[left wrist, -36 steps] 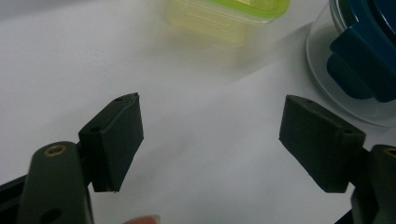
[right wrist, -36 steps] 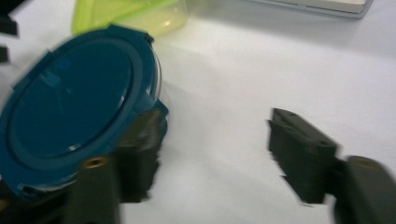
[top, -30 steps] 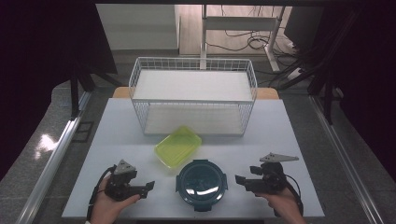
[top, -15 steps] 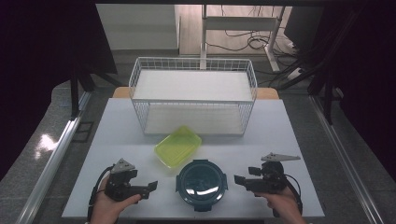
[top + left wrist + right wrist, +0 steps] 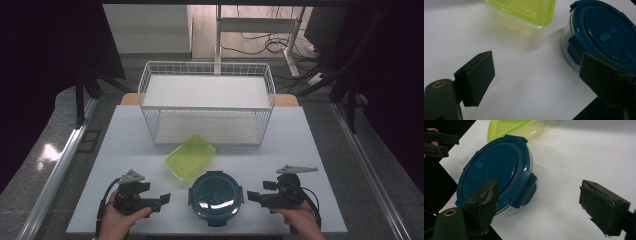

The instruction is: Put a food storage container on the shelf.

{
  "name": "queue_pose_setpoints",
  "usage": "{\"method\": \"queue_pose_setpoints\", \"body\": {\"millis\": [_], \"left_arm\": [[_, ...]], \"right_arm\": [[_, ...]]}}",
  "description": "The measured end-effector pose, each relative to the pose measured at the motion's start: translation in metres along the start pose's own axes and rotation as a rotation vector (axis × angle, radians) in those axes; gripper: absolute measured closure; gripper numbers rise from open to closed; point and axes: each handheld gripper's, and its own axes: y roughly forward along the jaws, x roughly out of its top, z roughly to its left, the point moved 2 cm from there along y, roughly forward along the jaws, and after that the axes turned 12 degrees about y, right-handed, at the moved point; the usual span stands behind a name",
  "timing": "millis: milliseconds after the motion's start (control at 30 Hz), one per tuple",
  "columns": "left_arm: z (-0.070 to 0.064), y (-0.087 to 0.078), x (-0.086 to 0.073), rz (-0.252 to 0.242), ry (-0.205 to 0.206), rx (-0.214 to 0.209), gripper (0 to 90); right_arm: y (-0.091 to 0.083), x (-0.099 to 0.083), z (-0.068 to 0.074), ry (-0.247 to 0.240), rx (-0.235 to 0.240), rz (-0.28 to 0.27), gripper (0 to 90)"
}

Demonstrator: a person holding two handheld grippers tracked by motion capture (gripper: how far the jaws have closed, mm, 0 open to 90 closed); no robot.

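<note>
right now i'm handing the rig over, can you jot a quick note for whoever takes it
Left gripper: open, holds nothing, at the near left of the table.
Right gripper: open, holds nothing, at the near right.
Round blue-lidded container: lid on, on the table between the two grippers.
Yellow-green container: just behind it, in front of the wire basket.
Done: nothing gripped yet.
Left: likely both containers are to be picked up.

White wire basket (image 5: pixel 207 107), white table (image 5: pixel 310 150), grey floor (image 5: pixel 45 165)
</note>
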Motion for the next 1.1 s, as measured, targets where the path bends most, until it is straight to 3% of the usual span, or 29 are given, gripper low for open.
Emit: {"method": "queue_pose_setpoints", "body": {"millis": [167, 233, 400, 633, 1100], "left_arm": [[-0.005, 0.001, 0.004, 0.001, -0.005, -0.012, 11.5], [-0.008, 0.005, 0.006, 0.011, -0.024, -0.052, 10.7], [-0.014, 0.013, 0.011, 0.022, -0.029, -0.087, 10.5], [-0.027, 0.033, 0.024, 0.036, -0.080, -0.200, 10.5], [-0.036, 0.057, 0.032, 0.072, -0.116, -0.250, 11.7]], "right_arm": [[0.000, 0.000, 0.004, 0.008, 0.023, -0.001, 14.8], [0.003, 0.000, 0.006, 0.018, 0.035, 0.006, 13.4], [0.009, 0.000, 0.009, 0.028, 0.046, 0.023, 12.4], [0.022, -0.001, 0.014, 0.062, 0.071, 0.062, 10.3], [0.045, 0.000, 0.016, 0.106, 0.085, 0.122, 9.7]]}}
